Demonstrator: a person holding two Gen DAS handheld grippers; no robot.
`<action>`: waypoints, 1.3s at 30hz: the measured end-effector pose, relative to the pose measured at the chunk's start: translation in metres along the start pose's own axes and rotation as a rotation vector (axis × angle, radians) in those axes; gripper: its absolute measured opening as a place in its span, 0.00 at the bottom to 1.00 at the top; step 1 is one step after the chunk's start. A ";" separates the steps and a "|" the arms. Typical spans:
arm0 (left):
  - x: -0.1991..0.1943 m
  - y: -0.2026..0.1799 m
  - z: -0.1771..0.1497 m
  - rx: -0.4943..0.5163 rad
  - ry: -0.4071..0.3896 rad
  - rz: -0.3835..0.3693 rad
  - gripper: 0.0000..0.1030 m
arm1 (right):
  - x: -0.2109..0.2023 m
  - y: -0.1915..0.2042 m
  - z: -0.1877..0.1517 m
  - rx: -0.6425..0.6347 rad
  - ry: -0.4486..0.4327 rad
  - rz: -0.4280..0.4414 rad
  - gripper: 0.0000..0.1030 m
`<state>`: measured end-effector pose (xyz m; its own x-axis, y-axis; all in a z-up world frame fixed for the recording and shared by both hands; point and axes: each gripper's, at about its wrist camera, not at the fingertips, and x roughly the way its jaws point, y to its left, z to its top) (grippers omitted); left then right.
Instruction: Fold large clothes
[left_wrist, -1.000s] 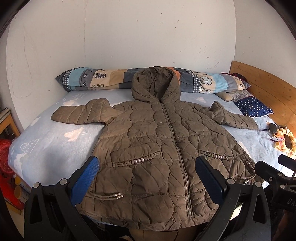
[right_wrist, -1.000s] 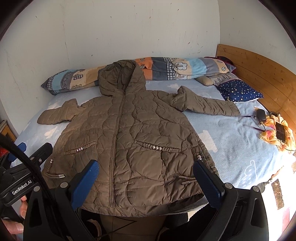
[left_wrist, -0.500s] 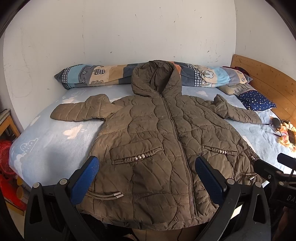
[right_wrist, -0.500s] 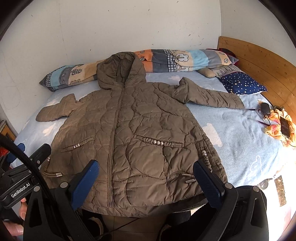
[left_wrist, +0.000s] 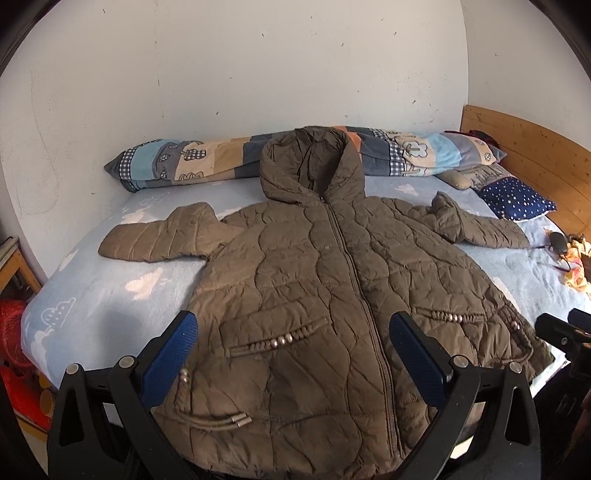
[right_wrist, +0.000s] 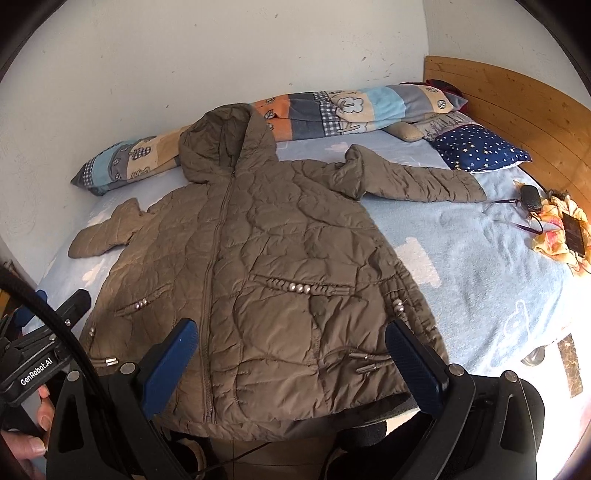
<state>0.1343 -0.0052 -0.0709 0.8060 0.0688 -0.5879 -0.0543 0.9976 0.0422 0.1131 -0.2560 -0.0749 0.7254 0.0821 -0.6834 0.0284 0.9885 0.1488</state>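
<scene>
A brown quilted hooded jacket (left_wrist: 332, 288) lies flat, zipped, front up on a light blue bed (left_wrist: 110, 295), sleeves spread to both sides, hood toward the wall. It also shows in the right wrist view (right_wrist: 266, 266). My left gripper (left_wrist: 295, 332) is open and empty, hovering above the jacket's hem on its left half. My right gripper (right_wrist: 290, 339) is open and empty above the hem on the right half. The hem hangs slightly over the near bed edge.
A long patchwork bolster (left_wrist: 207, 162) lies along the wall, a star-print pillow (right_wrist: 480, 147) near the wooden headboard (right_wrist: 517, 103). A yellow cloth with a phone (right_wrist: 565, 229) and a small dark pouch (right_wrist: 530, 195) lie at right. A red basket (left_wrist: 11, 332) stands left of the bed.
Both grippers have moved forward and slightly lower toward the jacket, which looms larger. The jacket has not moved. Both grippers remain open.
</scene>
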 end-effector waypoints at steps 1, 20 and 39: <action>0.005 0.004 0.011 0.004 -0.011 0.006 1.00 | 0.000 -0.010 0.005 0.022 -0.013 -0.014 1.00; 0.124 0.031 0.096 0.006 -0.043 0.108 1.00 | 0.087 -0.241 0.154 0.509 -0.157 -0.165 1.00; 0.172 0.013 0.084 0.000 0.109 0.025 1.00 | 0.228 -0.396 0.167 0.847 -0.083 -0.046 0.50</action>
<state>0.3221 0.0198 -0.1040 0.7352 0.0932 -0.6714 -0.0735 0.9956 0.0577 0.3823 -0.6503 -0.1703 0.7583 0.0020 -0.6519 0.5397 0.5592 0.6293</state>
